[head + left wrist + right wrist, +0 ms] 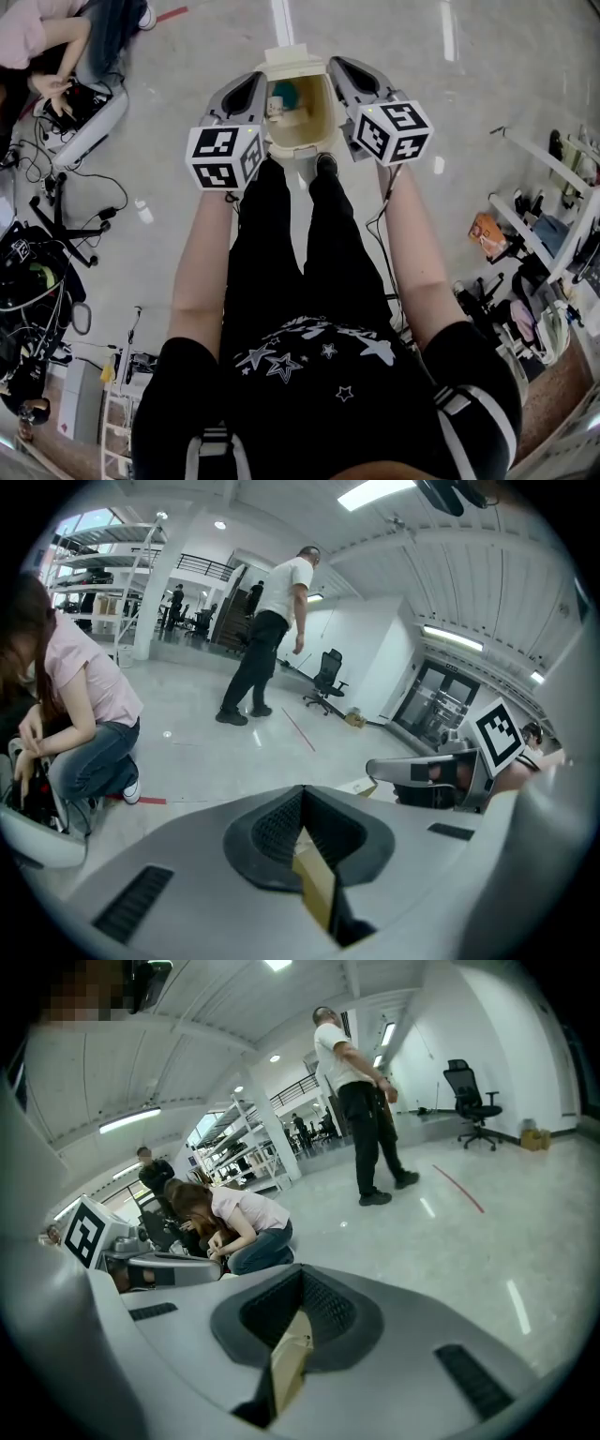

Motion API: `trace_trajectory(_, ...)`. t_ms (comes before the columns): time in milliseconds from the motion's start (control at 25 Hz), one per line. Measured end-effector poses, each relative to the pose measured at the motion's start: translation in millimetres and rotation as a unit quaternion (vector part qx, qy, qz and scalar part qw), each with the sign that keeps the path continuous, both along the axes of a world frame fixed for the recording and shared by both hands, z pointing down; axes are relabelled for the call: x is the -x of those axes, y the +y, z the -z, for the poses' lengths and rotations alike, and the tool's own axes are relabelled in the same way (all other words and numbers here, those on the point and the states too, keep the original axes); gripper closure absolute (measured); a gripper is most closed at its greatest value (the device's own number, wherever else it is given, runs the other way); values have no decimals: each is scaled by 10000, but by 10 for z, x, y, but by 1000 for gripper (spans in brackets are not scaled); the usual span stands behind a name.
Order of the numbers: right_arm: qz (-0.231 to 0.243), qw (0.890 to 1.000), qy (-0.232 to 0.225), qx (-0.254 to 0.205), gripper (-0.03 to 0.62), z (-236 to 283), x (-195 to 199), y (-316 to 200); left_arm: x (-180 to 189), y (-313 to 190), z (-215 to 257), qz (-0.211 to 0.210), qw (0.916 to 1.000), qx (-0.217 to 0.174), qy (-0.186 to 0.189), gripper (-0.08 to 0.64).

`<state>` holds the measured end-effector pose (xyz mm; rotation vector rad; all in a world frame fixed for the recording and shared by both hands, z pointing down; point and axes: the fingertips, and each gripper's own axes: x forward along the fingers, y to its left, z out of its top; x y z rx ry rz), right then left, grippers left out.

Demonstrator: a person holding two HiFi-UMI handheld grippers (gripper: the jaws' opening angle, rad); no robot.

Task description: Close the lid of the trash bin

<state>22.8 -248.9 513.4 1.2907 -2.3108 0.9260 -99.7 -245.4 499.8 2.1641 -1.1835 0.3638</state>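
The left gripper [300,791] is clenched, its jaws meeting at the tips with only a thin tan strip in the slit behind them, and the right gripper [300,1271] is clenched the same way; I cannot tell what the strip is. Between the two, with one gripper close against each flank, stands the cream trash bin [302,146], its lid [292,58] tipped up open beyond the jaw tips and a teal item [284,94] inside. Behind the grippers, a black shoe [326,165] sits at the bin's foot.

Cream trash bin [323,111] stands open, lid [286,58] raised.
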Motion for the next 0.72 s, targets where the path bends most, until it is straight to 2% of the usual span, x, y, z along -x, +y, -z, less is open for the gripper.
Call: trace_trajectory(720,397,9982,-213,390,586,-257,-51,901,-181,816,-34,333,9989,298,-102,549)
